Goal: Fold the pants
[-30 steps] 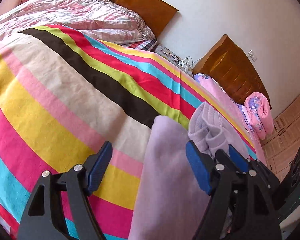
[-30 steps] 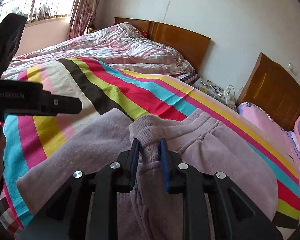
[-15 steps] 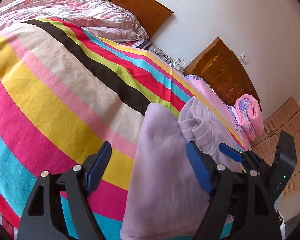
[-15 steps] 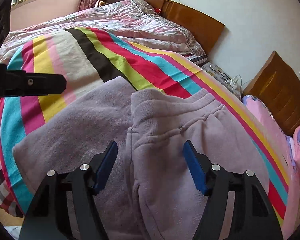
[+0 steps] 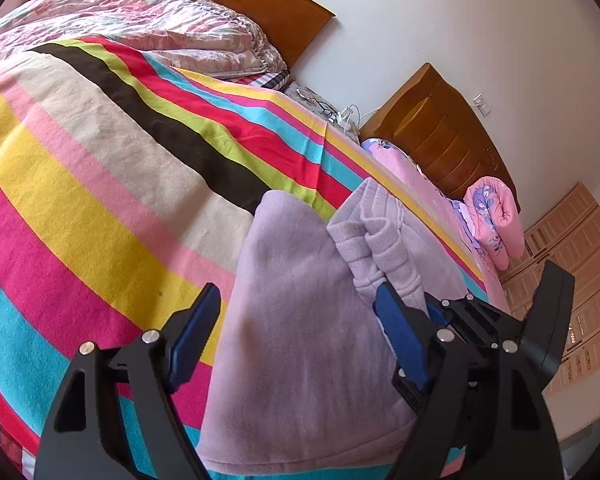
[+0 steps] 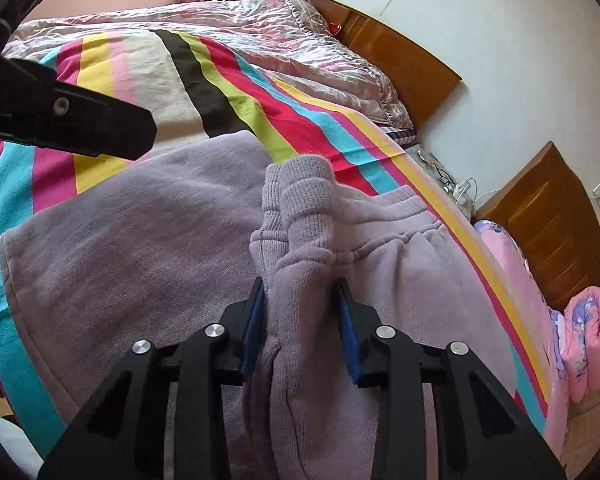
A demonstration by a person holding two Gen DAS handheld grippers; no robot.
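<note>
Lilac fleece pants lie folded on a striped blanket near the bed's front edge. They also show in the right wrist view. My left gripper is open and hovers just above the flat folded part, holding nothing. My right gripper is shut on the ribbed cuffs of the pants, which stand up bunched between its blue pads. The right gripper also shows at the right in the left wrist view.
A pink quilt lies at the head of the bed against a wooden headboard. A second bed with pink bedding stands to the right. A nightstand with cables sits between them.
My right gripper, open half a second ago, has shut on the bunched cuffs and lifted them. My left gripper stayed open and shifted slightly over the folded pants.
</note>
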